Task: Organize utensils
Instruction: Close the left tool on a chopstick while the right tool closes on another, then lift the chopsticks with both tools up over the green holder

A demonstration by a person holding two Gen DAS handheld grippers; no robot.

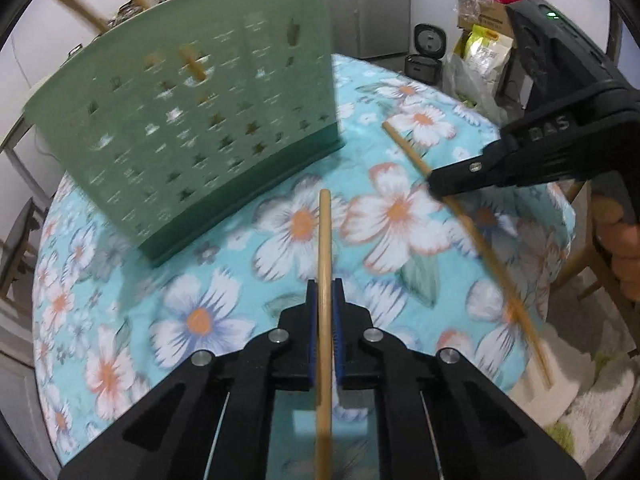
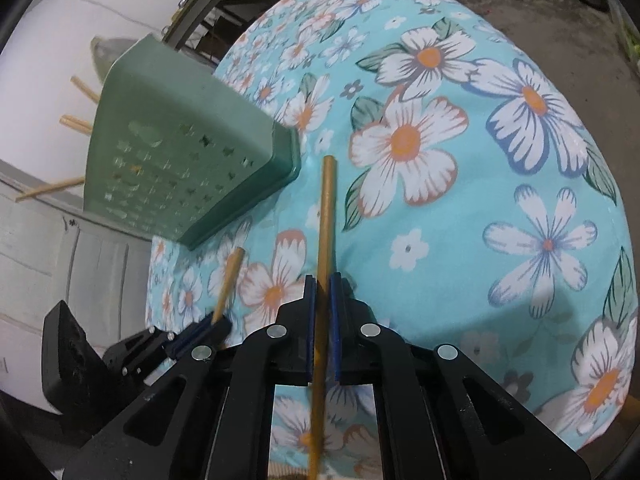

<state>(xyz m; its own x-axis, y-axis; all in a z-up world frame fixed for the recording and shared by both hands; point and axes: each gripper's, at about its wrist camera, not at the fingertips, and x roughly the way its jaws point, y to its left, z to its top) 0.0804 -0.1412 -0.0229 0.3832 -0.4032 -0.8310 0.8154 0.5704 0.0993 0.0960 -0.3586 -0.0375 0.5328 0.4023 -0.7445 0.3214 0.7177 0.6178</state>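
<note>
Jaws of both the left gripper (image 1: 325, 300) and right gripper (image 2: 322, 296) clamped on one thin wooden chopstick (image 1: 324, 236) each, near the perforated green plastic utensil holder (image 1: 192, 120) on the floral table (image 1: 400, 216).

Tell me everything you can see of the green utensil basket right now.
The green basket looks like pale green plastic with a darker green base strip. Its broad wall is pierced with rows of small cross-shaped holes. It stands on the floral tablecloth near the table's edge, away from both sets of jaws. Wooden chopsticks already stick out past its top rim, and one shows through the holes. Neither gripper touches it; each is shut on its own chopstick short of the basket. The image is blurred, so finer detail is unclear.
</note>
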